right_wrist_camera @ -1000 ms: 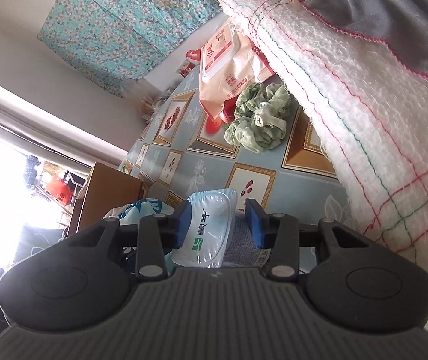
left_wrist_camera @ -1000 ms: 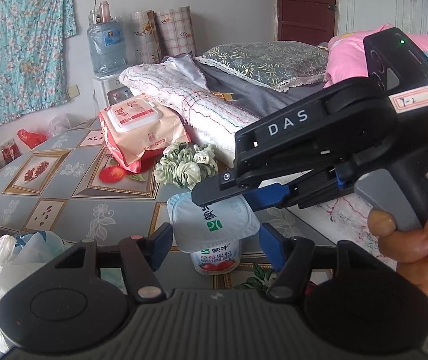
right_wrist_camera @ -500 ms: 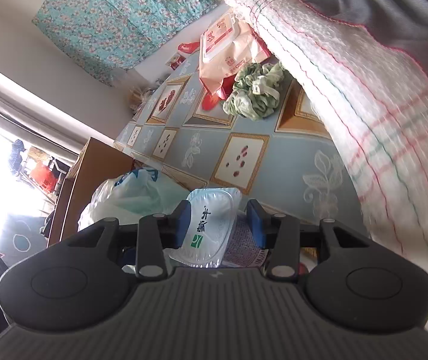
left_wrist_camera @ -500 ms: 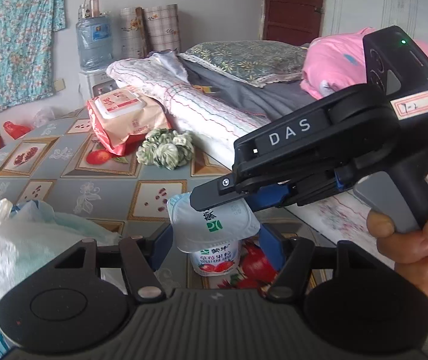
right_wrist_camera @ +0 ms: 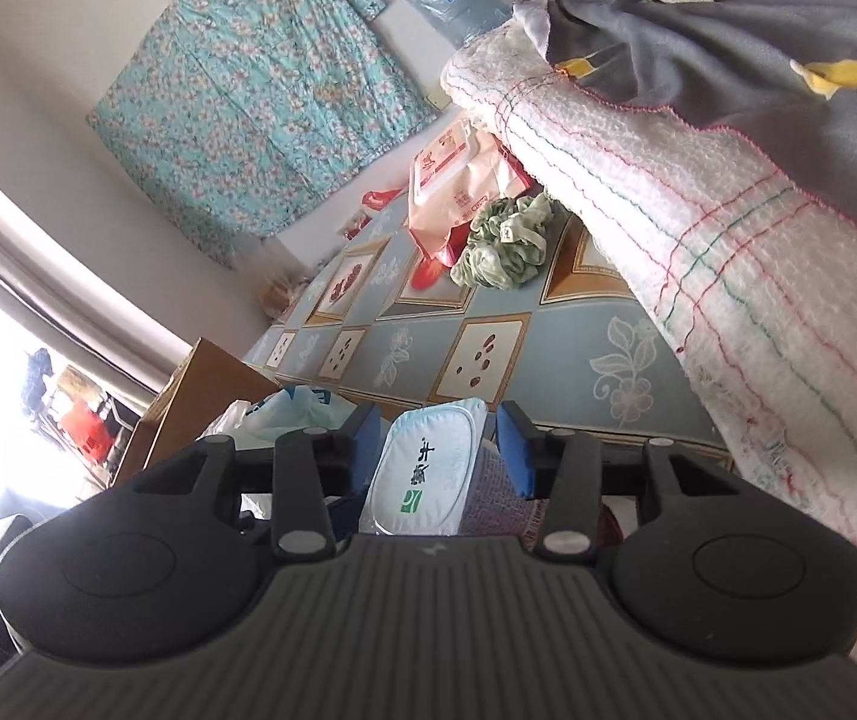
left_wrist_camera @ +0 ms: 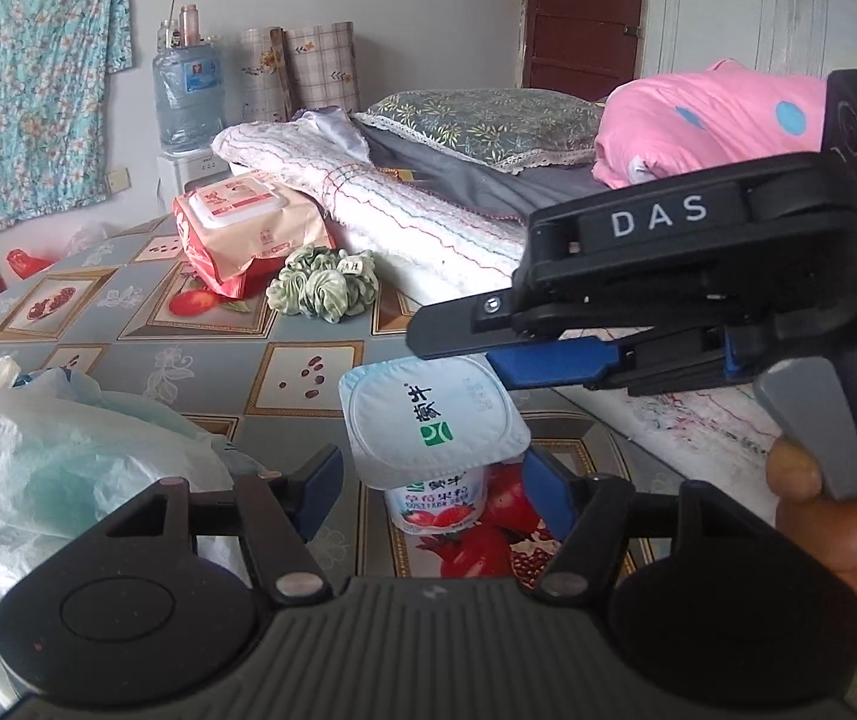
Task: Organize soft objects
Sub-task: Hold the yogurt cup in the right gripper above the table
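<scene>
Yogurt cup [left_wrist_camera: 433,420]: pale white-blue foil lid, dark characters, green square logo; wall had red strawberry print. Grippers black with blue pads [left_wrist_camera: 548,360]; right gripper [left_wrist_camera: 458,348] body lettered "DAS" in white, grey trigger. Tablecloth [left_wrist_camera: 206,354] grey-blue, gold-framed diamond panels with fruit and white flower motifs. Scrunchie [left_wrist_camera: 323,288] pale green. Wipes pack [left_wrist_camera: 248,222] peach-orange and red, white lid. Blanket [right_wrist_camera: 698,210] white waffle texture, red and green stitched lines. Sheet [right_wrist_camera: 758,60] dark grey, pink edging, yellow patches. Pillow [left_wrist_camera: 482,120] grey-green floral, lace trim. Quilt [left_wrist_camera: 710,114] pink, blue dots. Curtain [right_wrist_camera: 260,96] teal, small white-pink flowers. Plastic bag [left_wrist_camera: 56,450] white and pale green. Door [left_wrist_camera: 584,18] dark brown-red.
</scene>
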